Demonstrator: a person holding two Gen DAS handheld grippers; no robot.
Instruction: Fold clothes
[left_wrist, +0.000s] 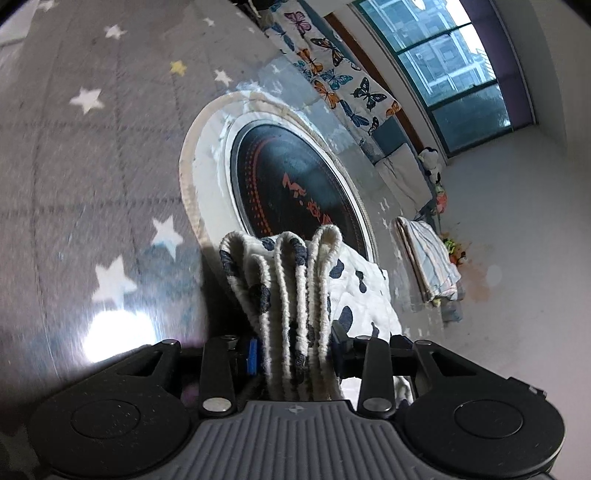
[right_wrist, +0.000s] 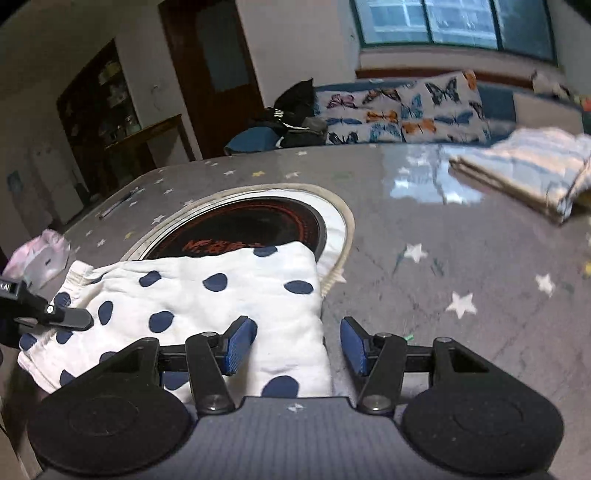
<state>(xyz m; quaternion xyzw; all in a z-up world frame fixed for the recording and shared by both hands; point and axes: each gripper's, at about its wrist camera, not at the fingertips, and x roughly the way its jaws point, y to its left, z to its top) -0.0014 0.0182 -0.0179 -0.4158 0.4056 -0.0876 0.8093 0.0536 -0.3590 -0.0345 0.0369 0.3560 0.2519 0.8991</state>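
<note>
A white garment with navy spots (right_wrist: 207, 295) lies folded on the grey star-patterned table (right_wrist: 461, 258), partly over a round black cooktop (right_wrist: 243, 229). My left gripper (left_wrist: 295, 350) is shut on the bunched ribbed edge of the spotted garment (left_wrist: 288, 280); it also shows at the left in the right wrist view (right_wrist: 62, 317). My right gripper (right_wrist: 295, 343) is open, its blue pads (right_wrist: 240, 343) over the garment's right edge, holding nothing.
A folded striped cloth pile (right_wrist: 528, 170) lies at the table's far right, also in the left wrist view (left_wrist: 428, 258). A pink-white bag (right_wrist: 37, 258) and a pen (right_wrist: 118, 206) lie at the left. Butterfly cushions (right_wrist: 402, 110) line a bench behind.
</note>
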